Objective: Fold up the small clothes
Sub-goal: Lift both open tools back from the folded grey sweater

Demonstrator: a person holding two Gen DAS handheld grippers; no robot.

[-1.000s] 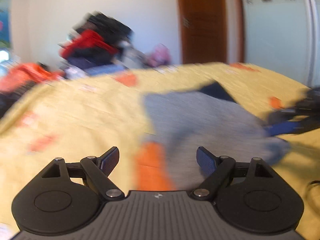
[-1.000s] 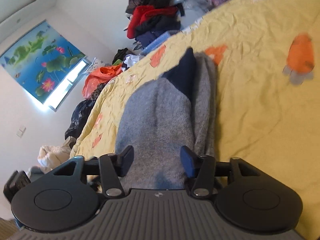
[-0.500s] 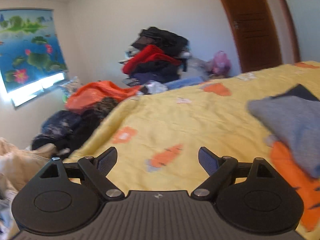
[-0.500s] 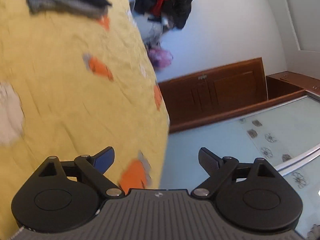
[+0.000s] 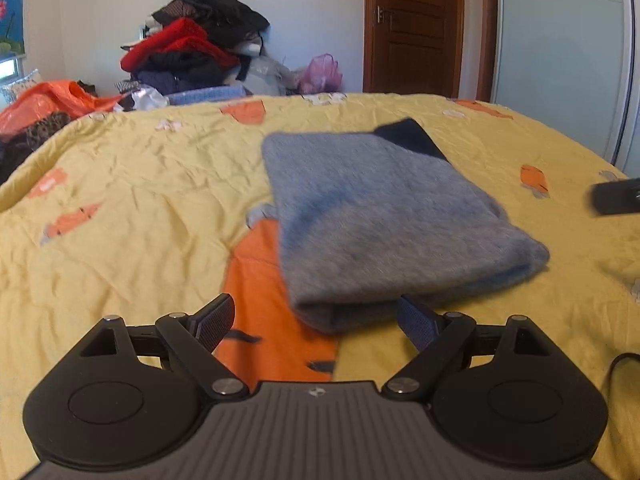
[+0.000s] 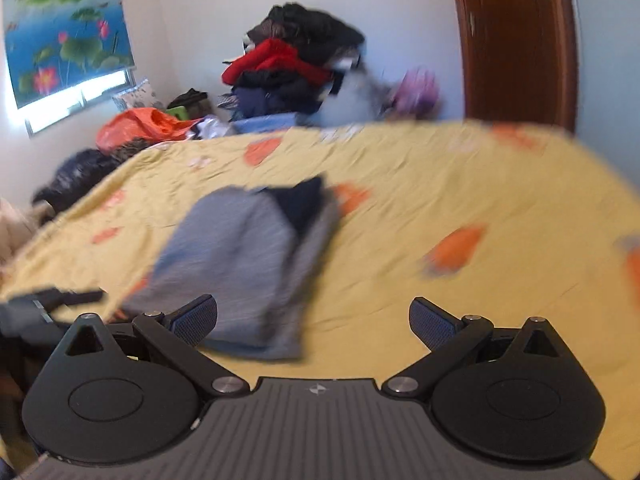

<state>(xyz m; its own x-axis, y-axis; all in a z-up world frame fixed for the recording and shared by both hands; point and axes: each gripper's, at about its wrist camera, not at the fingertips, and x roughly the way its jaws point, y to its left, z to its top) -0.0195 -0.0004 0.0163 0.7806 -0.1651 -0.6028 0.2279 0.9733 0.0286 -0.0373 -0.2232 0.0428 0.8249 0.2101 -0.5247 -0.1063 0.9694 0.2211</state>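
Observation:
A folded grey knit garment (image 5: 384, 216) with a dark navy patch at its far corner lies on the yellow bedspread (image 5: 140, 208). My left gripper (image 5: 316, 320) is open and empty, just in front of the garment's near edge. In the right wrist view the same garment (image 6: 244, 264) lies ahead and to the left, blurred. My right gripper (image 6: 314, 322) is open and empty, its left finger close to the garment's near edge. The right gripper also shows as a dark shape at the right edge of the left wrist view (image 5: 616, 198).
A tall heap of red, black and dark clothes (image 5: 192, 52) stands beyond the bed's far edge, with an orange bag (image 5: 48, 102) to its left. A brown door (image 5: 414, 28) and a pale wardrobe (image 5: 560, 52) stand at the back right.
Both grippers swung away from the garment and have now turned back to face it. Both remain open; the folded garment lies where it was.

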